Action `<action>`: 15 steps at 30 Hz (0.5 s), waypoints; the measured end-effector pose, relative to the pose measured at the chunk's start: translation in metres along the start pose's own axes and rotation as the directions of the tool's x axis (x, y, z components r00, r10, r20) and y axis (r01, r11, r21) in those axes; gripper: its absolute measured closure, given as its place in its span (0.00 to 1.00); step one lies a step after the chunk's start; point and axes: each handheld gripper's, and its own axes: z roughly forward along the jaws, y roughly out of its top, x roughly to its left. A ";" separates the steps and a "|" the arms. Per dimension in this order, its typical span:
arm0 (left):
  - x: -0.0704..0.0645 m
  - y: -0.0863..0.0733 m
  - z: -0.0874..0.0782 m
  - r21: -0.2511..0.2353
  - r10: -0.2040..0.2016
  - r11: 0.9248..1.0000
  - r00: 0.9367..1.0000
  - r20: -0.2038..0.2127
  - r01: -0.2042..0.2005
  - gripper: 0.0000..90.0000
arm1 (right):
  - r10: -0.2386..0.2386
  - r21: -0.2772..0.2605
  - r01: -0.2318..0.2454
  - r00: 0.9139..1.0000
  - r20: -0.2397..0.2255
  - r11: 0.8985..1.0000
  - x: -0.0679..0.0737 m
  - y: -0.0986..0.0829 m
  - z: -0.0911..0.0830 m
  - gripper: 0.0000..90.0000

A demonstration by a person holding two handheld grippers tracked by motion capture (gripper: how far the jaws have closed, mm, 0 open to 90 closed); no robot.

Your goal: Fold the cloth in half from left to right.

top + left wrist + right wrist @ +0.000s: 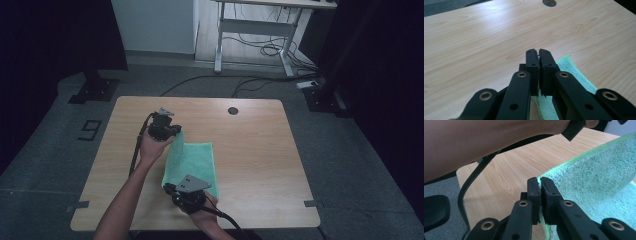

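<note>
Two grippers, jaws clamping green towel [196, 162]

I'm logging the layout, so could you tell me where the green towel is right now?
In the high view the green towel lies near the middle of the wooden table, its left edge lifted between the left gripper and the right gripper.

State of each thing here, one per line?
Towel: left edge lifted off the table, rest flat.
Left tool: shut on towel's far corner.
Right tool: shut on towel's near corner.
Table: bare around the towel.
</note>
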 end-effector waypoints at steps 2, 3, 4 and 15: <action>-0.001 -0.001 0.003 0.005 -0.001 1.000 1.000 0.000 0.001 0.96 | -0.001 0.001 0.001 1.000 0.003 1.000 -0.001 -0.002 -0.003 0.95; -0.001 -0.001 0.005 0.008 -0.002 1.000 1.000 -0.001 0.002 0.96 | 0.002 0.000 -0.002 1.000 0.005 1.000 -0.002 -0.004 -0.004 0.95; -0.002 -0.001 0.006 0.009 -0.002 1.000 1.000 0.000 0.002 0.96 | 0.002 0.002 -0.002 1.000 0.007 1.000 -0.002 -0.005 -0.005 0.95; -0.010 -0.002 0.020 0.031 0.008 0.999 1.000 0.005 -0.009 0.96 | 0.015 0.017 -0.015 1.000 0.023 1.000 -0.009 -0.017 -0.014 0.95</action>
